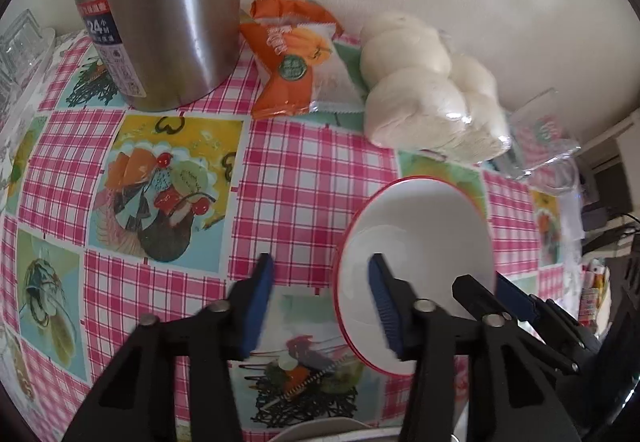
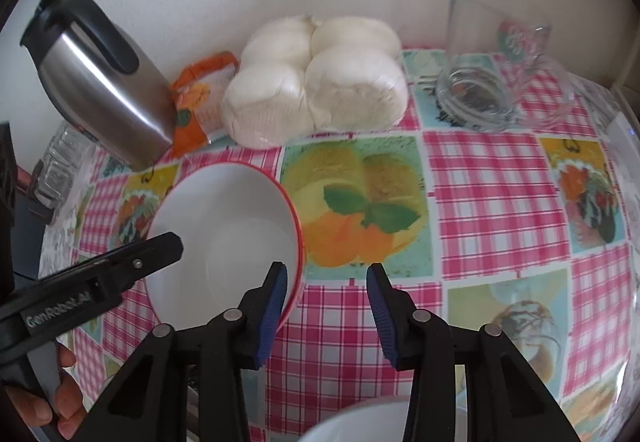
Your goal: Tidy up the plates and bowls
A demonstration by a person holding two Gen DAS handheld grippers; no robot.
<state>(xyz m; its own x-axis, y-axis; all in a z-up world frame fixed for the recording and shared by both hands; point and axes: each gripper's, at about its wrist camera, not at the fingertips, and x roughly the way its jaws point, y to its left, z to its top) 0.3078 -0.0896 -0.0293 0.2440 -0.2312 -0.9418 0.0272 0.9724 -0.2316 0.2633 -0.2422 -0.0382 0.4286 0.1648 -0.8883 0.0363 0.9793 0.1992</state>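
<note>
While the steel flask (image 1: 160, 9) stood far left on the checked tablecloth (image 1: 304, 169), the left gripper (image 1: 320, 306) hung spread beside the red-rimmed bowl (image 1: 416, 242); the right gripper (image 2: 328, 306), likewise spread, sat just right of it, near bagged buns (image 2: 316, 89).

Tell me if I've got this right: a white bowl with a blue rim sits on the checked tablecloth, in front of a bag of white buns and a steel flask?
Nearly. The bowl has a red rim, not blue; the right wrist view shows it plainly. The blue you noticed is the gripper pads. The rest holds: it sits on the checked tablecloth, in front of the buns and the steel flask.
</note>
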